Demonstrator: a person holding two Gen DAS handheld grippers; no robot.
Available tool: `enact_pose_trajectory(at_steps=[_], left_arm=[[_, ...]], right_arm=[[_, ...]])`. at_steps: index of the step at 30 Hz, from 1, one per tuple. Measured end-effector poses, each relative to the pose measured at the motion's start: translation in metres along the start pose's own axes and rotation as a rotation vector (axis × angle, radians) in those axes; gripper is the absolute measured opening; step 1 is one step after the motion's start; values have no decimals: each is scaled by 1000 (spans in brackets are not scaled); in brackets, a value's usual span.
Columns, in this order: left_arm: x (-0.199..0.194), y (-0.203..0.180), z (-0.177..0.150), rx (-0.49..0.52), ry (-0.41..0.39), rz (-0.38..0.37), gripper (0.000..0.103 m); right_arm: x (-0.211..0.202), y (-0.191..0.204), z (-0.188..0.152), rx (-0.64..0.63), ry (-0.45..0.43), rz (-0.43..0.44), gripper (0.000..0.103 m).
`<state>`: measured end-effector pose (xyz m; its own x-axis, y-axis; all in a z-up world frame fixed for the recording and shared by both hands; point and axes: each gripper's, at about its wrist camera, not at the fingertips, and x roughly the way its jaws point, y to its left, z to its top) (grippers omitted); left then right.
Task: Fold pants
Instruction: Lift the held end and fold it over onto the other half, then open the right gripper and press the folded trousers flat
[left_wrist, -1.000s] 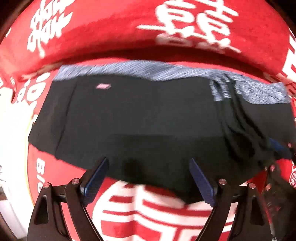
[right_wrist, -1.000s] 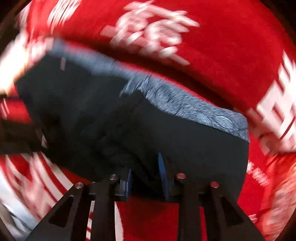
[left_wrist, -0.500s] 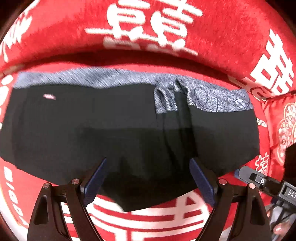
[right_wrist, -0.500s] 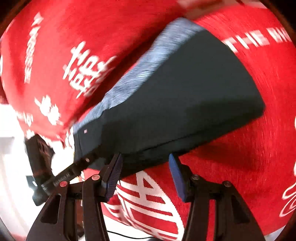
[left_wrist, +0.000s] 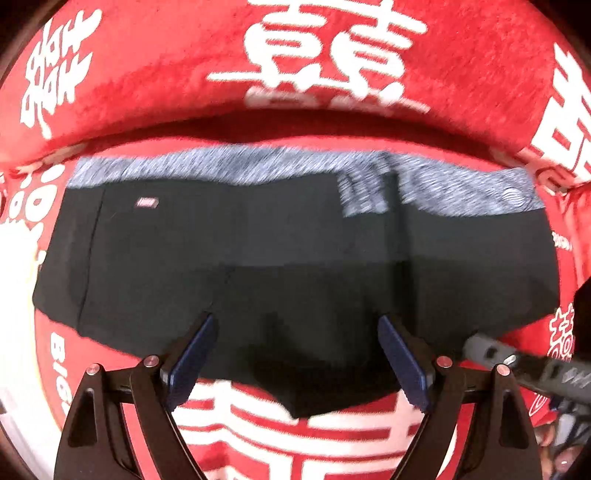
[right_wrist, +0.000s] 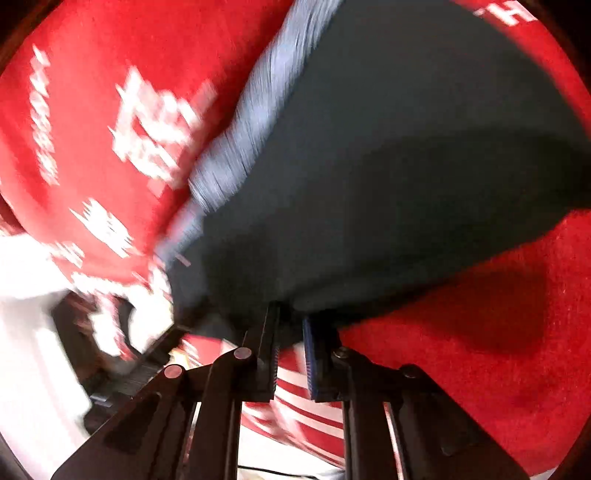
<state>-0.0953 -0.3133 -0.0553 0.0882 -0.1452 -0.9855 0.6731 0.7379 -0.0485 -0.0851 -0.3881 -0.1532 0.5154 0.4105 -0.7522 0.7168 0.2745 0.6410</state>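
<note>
Left-wrist view: my left gripper (left_wrist: 295, 354) stands wide, its two blue pads (left_wrist: 192, 363) apart with nothing between them, hovering at the near hem of the pants (left_wrist: 280, 258). The pants, black with a mottled grey waistband (left_wrist: 258, 166), lie spread flat ahead of these tongs on a red blanket (left_wrist: 295, 424) bearing large white characters; the waistband runs along the far edge, and a small pink label (left_wrist: 147, 202) sits ahead and to the left. A vertical fold line crosses the cloth ahead and to the right of the tongs. To their right, at the hem, the tip of my right gripper (left_wrist: 517, 360) enters the view. Right-wrist view: my right gripper (right_wrist: 290, 350) is narrow, its fingers drawn close on the near edge of the pants (right_wrist: 406, 166), the black cloth pinched between them. From these tongs the garment stretches ahead and to the right, waistband (right_wrist: 251, 122) on its left side; the picture is motion-blurred.
</note>
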Motion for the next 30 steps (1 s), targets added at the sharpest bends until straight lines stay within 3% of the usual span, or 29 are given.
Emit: enact_pose_trajectory(at_steps=[2, 4, 7, 10, 14, 17, 19, 22, 27, 30], left_arm=[[-9, 1, -2, 14, -25, 11, 89], [-20, -6, 1, 45, -67, 20, 89], [-30, -26, 13, 84, -100, -11, 89], [-26, -54, 30, 118, -114, -22, 89], [-6, -83, 50, 116, -123, -9, 89], [23, -86, 48, 121, -70, 69, 89], [41, -75, 36, 94, -2, 45, 90], [39, -54, 21, 32, 2, -31, 91], [16, -43, 6, 67, -23, 33, 90], [-3, -17, -6, 11, -59, 26, 90]], right_arm=[[7, 9, -8, -58, 73, -24, 14], [-7, 24, -17, -156, 70, -38, 14], [-49, 46, -11, -289, -56, -73, 24], [-83, 49, 25, -329, -201, -196, 41], [-94, 39, 76, -328, -289, -333, 41], [-71, 28, 93, -332, -225, -372, 41], [-49, 27, 84, -361, -171, -397, 41], [-37, 39, 60, -450, -177, -407, 41], [-33, 55, 41, -473, -135, -347, 41], [-32, 78, 19, -545, -120, -291, 43]])
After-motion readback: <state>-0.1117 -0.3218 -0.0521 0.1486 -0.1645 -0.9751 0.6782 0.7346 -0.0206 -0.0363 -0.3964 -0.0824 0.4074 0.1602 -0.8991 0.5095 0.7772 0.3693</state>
